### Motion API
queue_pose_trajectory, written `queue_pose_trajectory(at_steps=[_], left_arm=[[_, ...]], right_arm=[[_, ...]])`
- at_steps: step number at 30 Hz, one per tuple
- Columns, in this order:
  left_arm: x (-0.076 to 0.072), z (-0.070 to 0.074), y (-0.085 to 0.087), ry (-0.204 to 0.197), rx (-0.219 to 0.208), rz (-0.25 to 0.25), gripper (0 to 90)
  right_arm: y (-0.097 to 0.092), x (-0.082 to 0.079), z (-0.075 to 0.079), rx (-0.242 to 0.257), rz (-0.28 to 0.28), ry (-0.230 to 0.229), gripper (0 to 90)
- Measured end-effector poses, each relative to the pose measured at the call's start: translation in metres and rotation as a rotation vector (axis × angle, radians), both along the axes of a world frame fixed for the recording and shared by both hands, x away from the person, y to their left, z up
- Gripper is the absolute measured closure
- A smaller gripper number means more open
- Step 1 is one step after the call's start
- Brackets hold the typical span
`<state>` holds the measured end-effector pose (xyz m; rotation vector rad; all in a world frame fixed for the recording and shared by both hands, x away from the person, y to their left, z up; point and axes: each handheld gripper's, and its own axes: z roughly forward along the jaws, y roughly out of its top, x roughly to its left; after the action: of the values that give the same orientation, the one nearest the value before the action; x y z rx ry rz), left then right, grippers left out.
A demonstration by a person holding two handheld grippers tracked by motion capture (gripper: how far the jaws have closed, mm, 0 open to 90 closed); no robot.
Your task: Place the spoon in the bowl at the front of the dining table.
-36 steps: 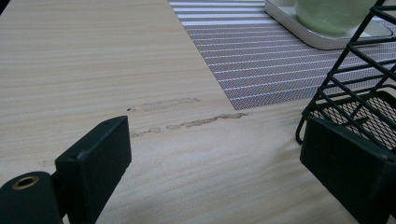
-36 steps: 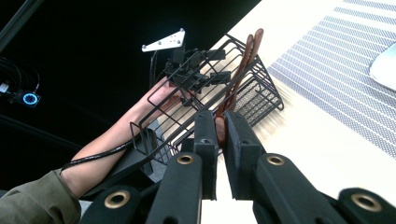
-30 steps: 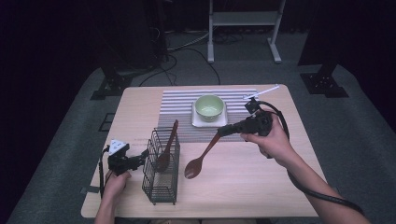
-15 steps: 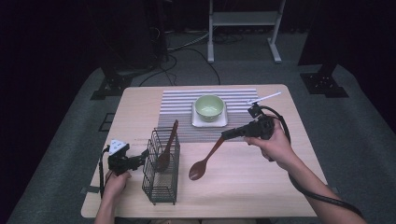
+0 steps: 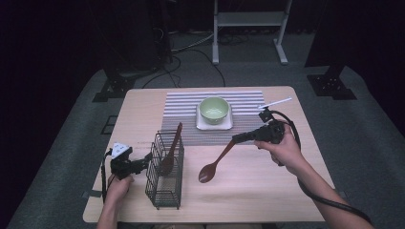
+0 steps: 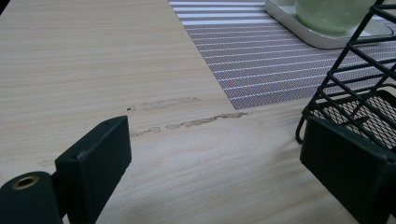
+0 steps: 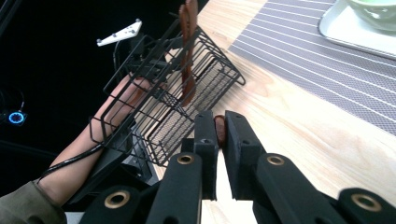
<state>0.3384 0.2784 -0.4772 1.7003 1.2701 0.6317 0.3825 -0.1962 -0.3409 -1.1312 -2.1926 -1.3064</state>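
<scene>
Your right gripper (image 5: 239, 138) is clamped on the wooden spoon (image 5: 216, 162) handle's end: light, stiff, probably slick; left gripper (image 5: 145, 161) gapes apart.

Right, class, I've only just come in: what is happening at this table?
A person works at a wooden table with a gripper in each hand. The right gripper is shut on the handle of a brown wooden spoon, whose bowl hangs low over the table. The left gripper, jaws open, sits at the side of a black wire utensil basket, one jaw against its wires. A second wooden spoon already stands in that basket. A green bowl rests on a white tray on the striped placemat.
</scene>
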Motion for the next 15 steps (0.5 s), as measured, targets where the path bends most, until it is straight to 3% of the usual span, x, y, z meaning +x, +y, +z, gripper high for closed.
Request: queue_pose_trajectory(at_steps=[15], left_arm=[[0.0,0.0,0.0,-0.001,-0.002,0.0,8.0]], right_arm=[[-0.016,0.011,-0.015,0.0,-0.063,0.028,83.1]])
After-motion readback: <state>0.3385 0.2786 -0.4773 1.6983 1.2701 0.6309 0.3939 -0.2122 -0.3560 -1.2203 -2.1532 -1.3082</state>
